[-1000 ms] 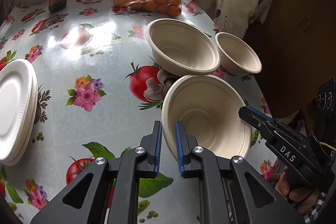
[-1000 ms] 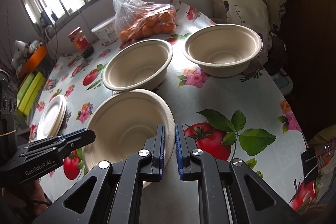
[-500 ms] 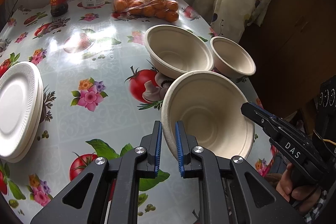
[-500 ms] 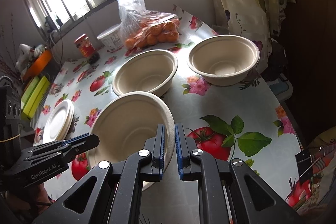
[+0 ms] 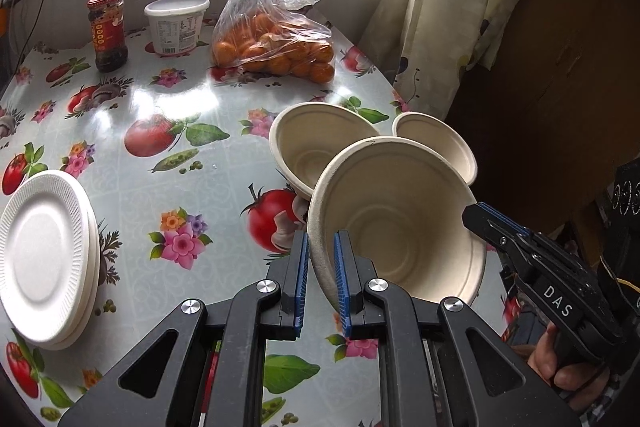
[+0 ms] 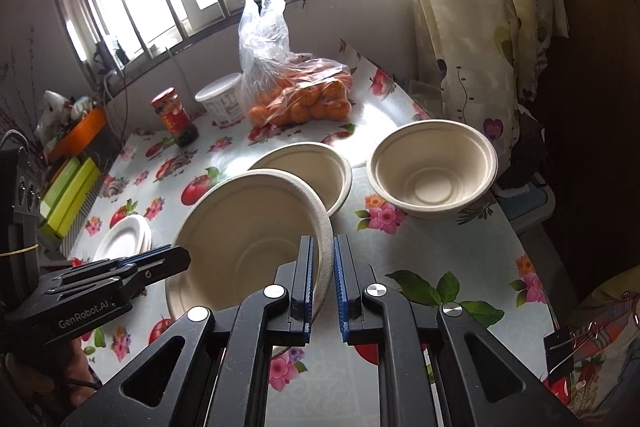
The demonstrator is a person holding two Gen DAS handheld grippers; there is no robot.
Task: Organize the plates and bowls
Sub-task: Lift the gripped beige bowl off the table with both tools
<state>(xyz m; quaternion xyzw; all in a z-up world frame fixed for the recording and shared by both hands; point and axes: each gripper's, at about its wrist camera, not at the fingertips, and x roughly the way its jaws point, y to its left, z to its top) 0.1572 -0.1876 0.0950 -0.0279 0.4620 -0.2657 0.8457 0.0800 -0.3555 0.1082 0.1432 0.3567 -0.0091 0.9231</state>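
1. The table [image 5: 168, 131], under a glossy fruit-and-flower cloth, carries everything; its right edge curves away close to the bowls, with a curtain [image 5: 436, 27] beyond it.
2. A bag of oranges [image 5: 276, 43], a white tub [image 5: 176, 25] and a red-lidded jar [image 5: 106, 31] stand at the far side, well apart from the work.
3. A stack of white plates [image 5: 44, 259] lies at the left edge of the table, already tidy by the look of it.
4. The held bowl [image 5: 396, 227] hangs tilted above the cloth, near the table's right edge.
5. The middle bowl [image 5: 316, 147] and the far bowl [image 6: 434, 169] sit upright on the table just beyond it, side by side.
6. The left gripper [image 5: 320, 269] is closed on the held bowl's left rim; the right gripper [image 6: 322, 273] is closed on the opposite rim.
7. Judged risks: each grip is a thin pinch on a pulpy rim, so if the hands pull apart or twist unevenly the rim could buckle or slip free. Brought down off-centre or tilted, it might catch the middle bowl's rim and push it toward the far bowl and the edge.
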